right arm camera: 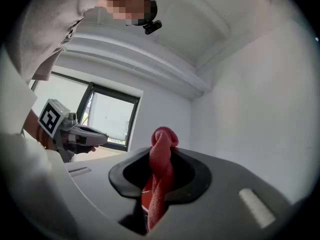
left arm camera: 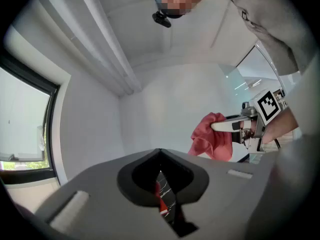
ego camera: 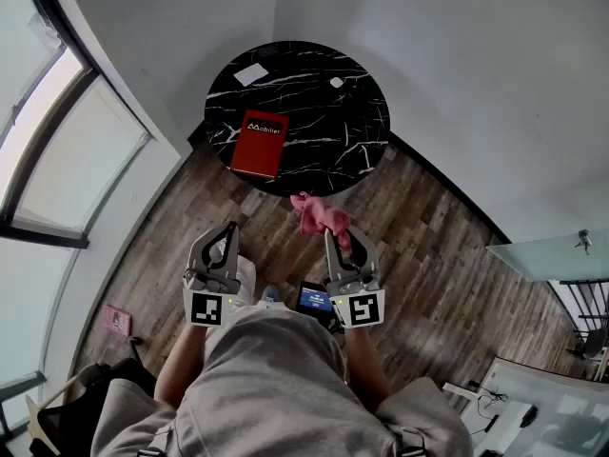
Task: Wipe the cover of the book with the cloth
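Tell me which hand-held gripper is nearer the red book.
Left. The left hand-held gripper hangs short of the book; the right hand-held gripper, gripping the cloth, is farther right.

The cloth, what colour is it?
The cloth is pinkish red; right gripper view shows it best.

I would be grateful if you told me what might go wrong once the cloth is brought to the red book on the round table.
1. The book lies close to the table's near rim, and the left gripper is shut and away from it, so a wiping stroke might slide it off.
2. The right gripper pinches the cloth in a bunch; its hard jaw tips might scrape the cover.
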Demonstrator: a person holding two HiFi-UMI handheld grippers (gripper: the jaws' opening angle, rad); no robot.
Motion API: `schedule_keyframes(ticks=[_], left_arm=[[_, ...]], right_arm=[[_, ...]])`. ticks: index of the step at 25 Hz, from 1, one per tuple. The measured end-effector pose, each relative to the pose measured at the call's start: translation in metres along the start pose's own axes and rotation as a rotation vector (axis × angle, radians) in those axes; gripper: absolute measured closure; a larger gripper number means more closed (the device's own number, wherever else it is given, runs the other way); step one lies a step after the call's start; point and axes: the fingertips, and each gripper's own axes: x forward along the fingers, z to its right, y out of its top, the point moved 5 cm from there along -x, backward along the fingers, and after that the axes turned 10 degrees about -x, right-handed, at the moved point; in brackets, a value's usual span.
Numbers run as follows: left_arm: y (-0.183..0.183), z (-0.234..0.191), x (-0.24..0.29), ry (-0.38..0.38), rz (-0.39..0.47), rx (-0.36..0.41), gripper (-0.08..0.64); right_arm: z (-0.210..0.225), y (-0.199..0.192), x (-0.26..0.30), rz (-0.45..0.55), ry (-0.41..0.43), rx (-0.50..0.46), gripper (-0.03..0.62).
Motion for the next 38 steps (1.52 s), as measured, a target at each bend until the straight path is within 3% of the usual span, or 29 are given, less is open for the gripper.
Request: schedule_keyframes(ticks=[7,18,26,33,38], left_arm=[[-0.018,-0.023,0.004,-0.003,-0.035,-0.023,0.565],[-0.085,-0.089,0.061,-0.111,-0.157,-0.009,0.491],[-0.138,-0.151,0.110,-0.218,-0.304,0.009,0.385],[-0.189,-0.187,0.138,-0.366,-0.461,0.009,0.270],[-0.222,-0.216,0.161,-0.423,-0.523,0.043,0.256]], right_arm=[[-0.007,-0.011,0.022,-0.033,0.013,0.039,0.497],[0.002,-0.018,0.097,-0.133,0.041,-0.017,0.497],[0.012,-0.038,0.177,-0.232,0.043,-0.060,0.497],[0.017,-0.059,0.246,-0.349,0.028,-0.089,0.497],[0.016,-0.091,0.294,-0.435,0.035,-0.115,0.495]])
